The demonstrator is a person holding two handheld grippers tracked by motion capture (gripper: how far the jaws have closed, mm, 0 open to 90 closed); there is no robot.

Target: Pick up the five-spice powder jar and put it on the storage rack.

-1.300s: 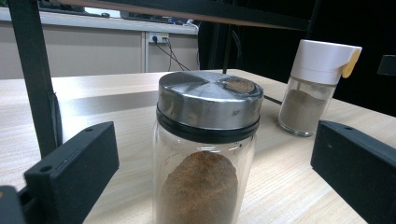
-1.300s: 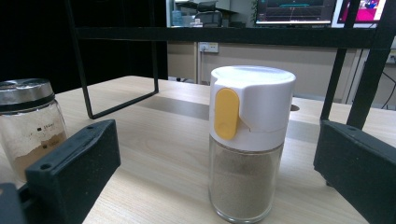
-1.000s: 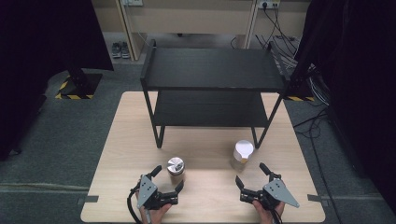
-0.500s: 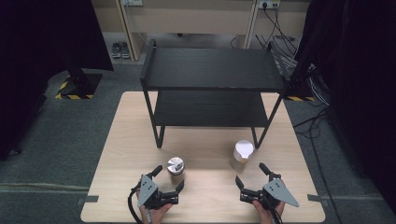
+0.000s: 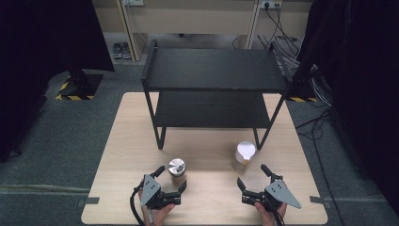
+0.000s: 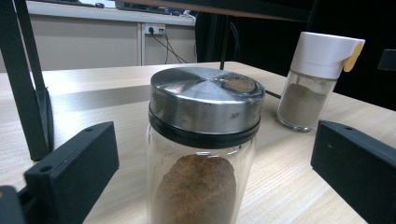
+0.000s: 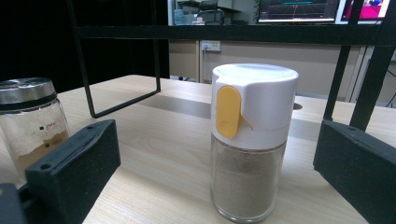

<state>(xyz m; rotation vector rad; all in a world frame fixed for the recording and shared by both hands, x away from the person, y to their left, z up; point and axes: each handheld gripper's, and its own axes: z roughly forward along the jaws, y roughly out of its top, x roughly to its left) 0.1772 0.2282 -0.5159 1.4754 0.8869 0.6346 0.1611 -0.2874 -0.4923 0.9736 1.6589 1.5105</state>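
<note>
- Two glass jars stand on the pale wooden table (image 5: 127,141), near the front edge where the person's hands come in.
- The left one is a clear glass jar with a shiny metal lid (image 5: 177,170) (image 6: 203,144) (image 7: 29,123), and it has brown powder inside.
- The right one is a clear glass shaker with a white cap and a yellow tab (image 5: 244,156) (image 7: 250,140) (image 6: 317,86), and it has grey-brown powder inside.
- The two jars stand well apart from each other.
- A black metal rack with two shelves (image 5: 214,70) stands on the far part of the table, behind both jars.
- The white-capped shaker is just beside the rack's near right leg.
- The left gripper (image 5: 170,179) is spread wide, with nothing squeezed in it.
- The metal-lid jar sits right between its two black jaws, and I cannot tell if one jaw touches it.
- The right gripper (image 5: 252,176) is spread wide too, and it grips nothing.
- The shaker stands upright just past its jaws, in line with the gap between them.
- A hand (image 5: 157,215) holds the left gripper at the near edge of the table.
</note>
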